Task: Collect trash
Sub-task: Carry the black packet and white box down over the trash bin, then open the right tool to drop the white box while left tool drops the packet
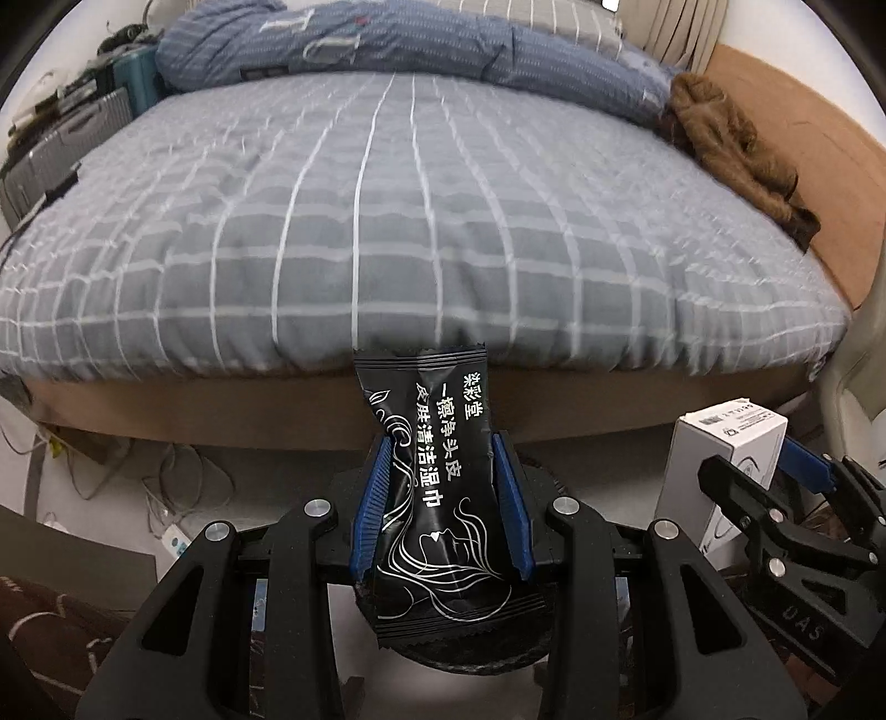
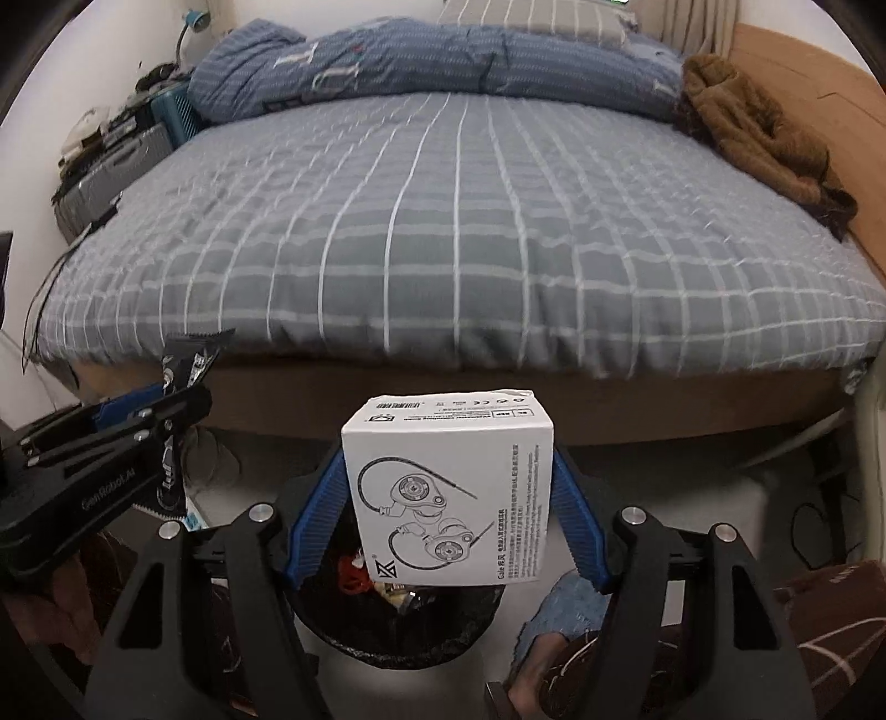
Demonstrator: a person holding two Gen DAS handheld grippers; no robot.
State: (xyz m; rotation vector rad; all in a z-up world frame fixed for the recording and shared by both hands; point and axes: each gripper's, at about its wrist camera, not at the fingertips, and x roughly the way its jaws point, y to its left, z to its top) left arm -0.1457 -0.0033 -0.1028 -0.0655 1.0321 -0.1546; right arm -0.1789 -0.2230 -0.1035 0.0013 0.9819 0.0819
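My left gripper [image 1: 443, 443] is shut on a black wet-wipe packet [image 1: 437, 498] with white print, which stands upright between the blue pads. My right gripper [image 2: 448, 459] is shut on a white earphone box [image 2: 448, 487], its line drawing facing the camera. Both are held in the air over a round bin with a black liner [image 2: 398, 648], which has some rubbish inside. The bin's rim [image 1: 459, 659] also shows under the packet. The box [image 1: 720, 459] appears at the right of the left wrist view. The packet [image 2: 188, 354] and left gripper [image 2: 155, 410] show at the left of the right wrist view.
A bed with a grey checked cover [image 1: 415, 221] fills the space ahead, with a blue duvet [image 1: 387, 39] and a brown garment [image 1: 725, 127] on it. Suitcases [image 1: 66, 133] stand at the far left. Cables and a power strip [image 1: 177, 543] lie on the floor.
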